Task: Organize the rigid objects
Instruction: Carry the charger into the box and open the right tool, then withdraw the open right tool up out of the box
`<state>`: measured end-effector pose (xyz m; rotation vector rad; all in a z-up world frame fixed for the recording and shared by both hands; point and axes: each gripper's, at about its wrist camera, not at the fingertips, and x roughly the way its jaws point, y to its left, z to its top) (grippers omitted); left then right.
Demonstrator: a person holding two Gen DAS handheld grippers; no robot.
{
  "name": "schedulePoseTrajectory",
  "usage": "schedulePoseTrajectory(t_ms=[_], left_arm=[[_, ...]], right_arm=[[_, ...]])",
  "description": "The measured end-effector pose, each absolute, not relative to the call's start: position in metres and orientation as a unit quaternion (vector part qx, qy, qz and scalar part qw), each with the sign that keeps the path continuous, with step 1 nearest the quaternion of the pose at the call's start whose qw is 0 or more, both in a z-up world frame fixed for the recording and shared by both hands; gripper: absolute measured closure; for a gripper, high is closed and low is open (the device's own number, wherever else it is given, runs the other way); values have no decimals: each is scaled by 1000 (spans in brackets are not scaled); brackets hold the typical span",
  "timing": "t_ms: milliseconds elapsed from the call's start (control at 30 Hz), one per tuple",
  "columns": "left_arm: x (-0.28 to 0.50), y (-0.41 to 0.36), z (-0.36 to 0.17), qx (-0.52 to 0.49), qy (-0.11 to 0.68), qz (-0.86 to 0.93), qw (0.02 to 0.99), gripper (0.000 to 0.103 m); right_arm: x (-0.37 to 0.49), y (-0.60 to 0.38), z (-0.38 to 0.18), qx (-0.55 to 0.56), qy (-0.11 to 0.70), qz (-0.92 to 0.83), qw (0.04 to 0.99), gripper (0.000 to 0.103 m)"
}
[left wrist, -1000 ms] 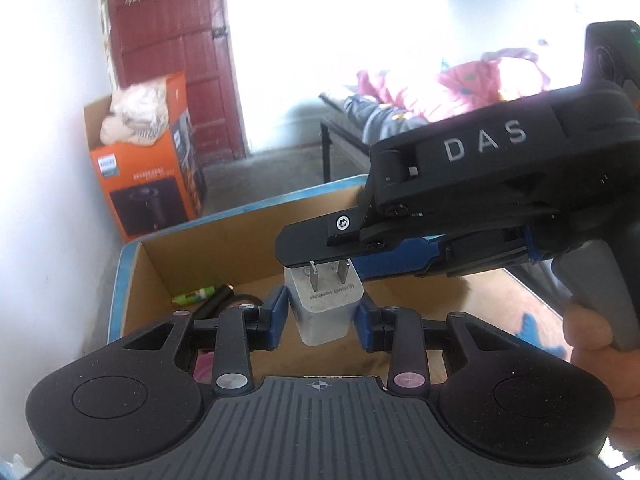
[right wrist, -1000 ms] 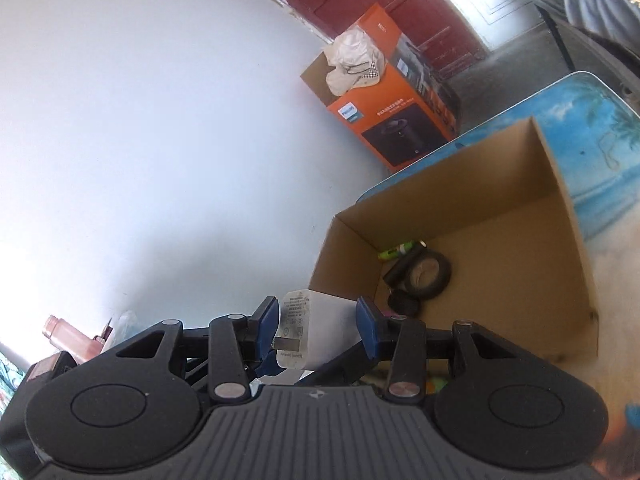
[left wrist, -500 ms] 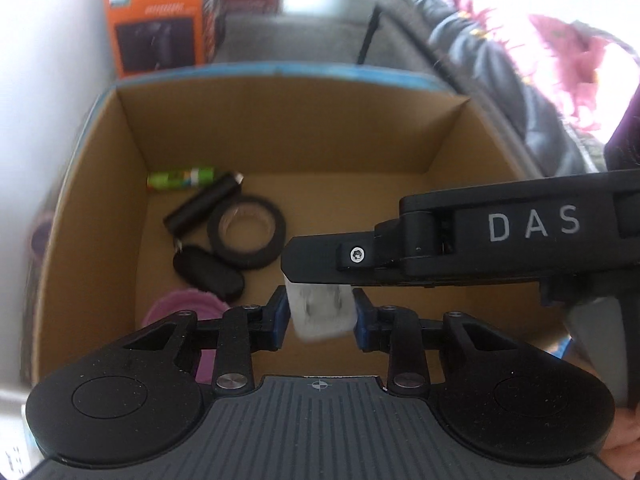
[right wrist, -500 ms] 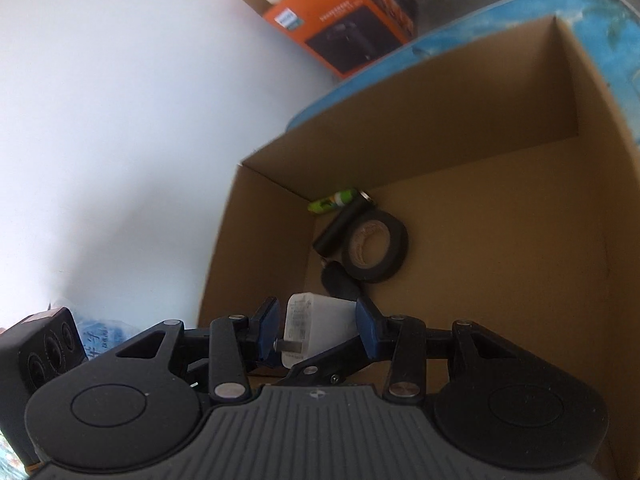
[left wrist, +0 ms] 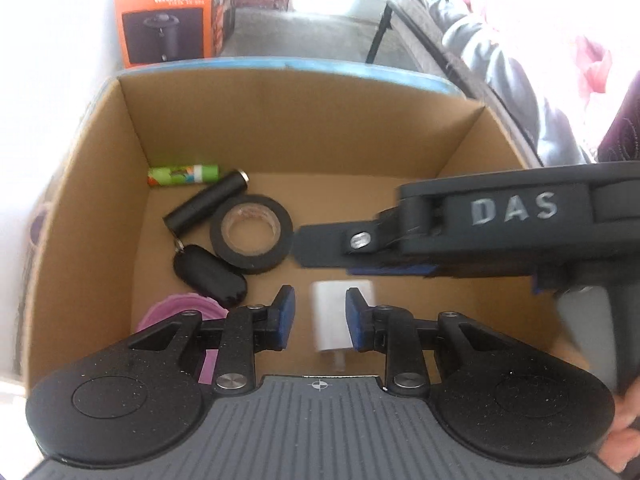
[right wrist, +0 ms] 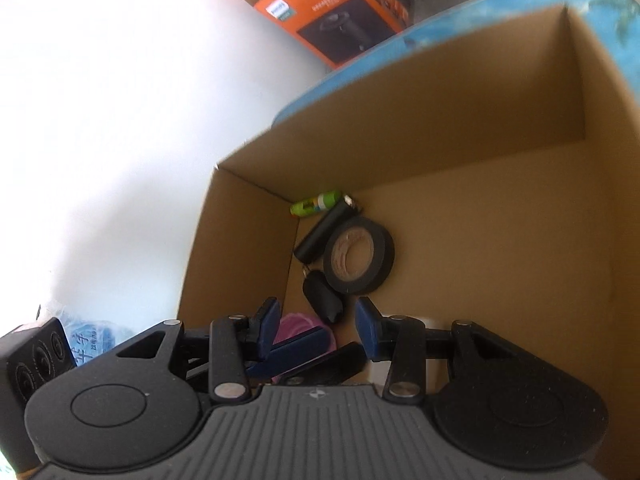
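A white plug adapter (left wrist: pixel 334 320) lies on the floor of the cardboard box (left wrist: pixel 280 116), free of both grippers. My left gripper (left wrist: pixel 320 314) is open just above it, its blue pads apart on either side. My right gripper (right wrist: pixel 316 326) is open and empty over the box; its body crosses the left wrist view (left wrist: pixel 500 224). The box (right wrist: pixel 460 92) also holds a black tape roll (left wrist: pixel 251 238), a black tube (left wrist: pixel 208 206), a black key fob (left wrist: pixel 208 276), a green tube (left wrist: pixel 182 174) and a purple thing (left wrist: pixel 180 312).
An orange product box (left wrist: pixel 168 12) stands on the floor beyond the blue table edge (left wrist: pixel 360 68). A dark bench with bedding (left wrist: pixel 500 40) is at the right. A white wall (right wrist: pixel 100 120) is at the left.
Both grippers held the adapter over the box, tilted down and lowered it. Both jaws have opened and the adapter now lies on the box floor. The right gripper has drawn back.
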<state>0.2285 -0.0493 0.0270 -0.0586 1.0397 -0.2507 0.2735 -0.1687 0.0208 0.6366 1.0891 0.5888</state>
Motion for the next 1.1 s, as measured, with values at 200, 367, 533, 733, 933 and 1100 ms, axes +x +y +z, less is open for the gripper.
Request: schedulePoseTrajectory(t_ms=[200, 367, 533, 733, 933, 1100], left_arm=[[202, -37, 56, -37, 452, -124, 882, 70], [159, -25, 78, -36, 399, -135, 906, 46], [108, -13, 83, -40, 358, -157, 919, 28], [60, 8, 66, -54, 341, -197, 918, 8], [45, 27, 37, -79, 373, -204, 902, 5], [49, 45, 23, -128, 390, -206, 888, 5]], right_arm=[[259, -182, 46, 272, 469, 265, 797, 58], [257, -182, 56, 242, 477, 247, 808, 55], [267, -176, 42, 230, 533, 223, 783, 40], [285, -162, 3, 259, 609, 187, 726, 31], [296, -142, -6, 241, 635, 172, 714, 28], [299, -121, -5, 214, 641, 181, 714, 28]])
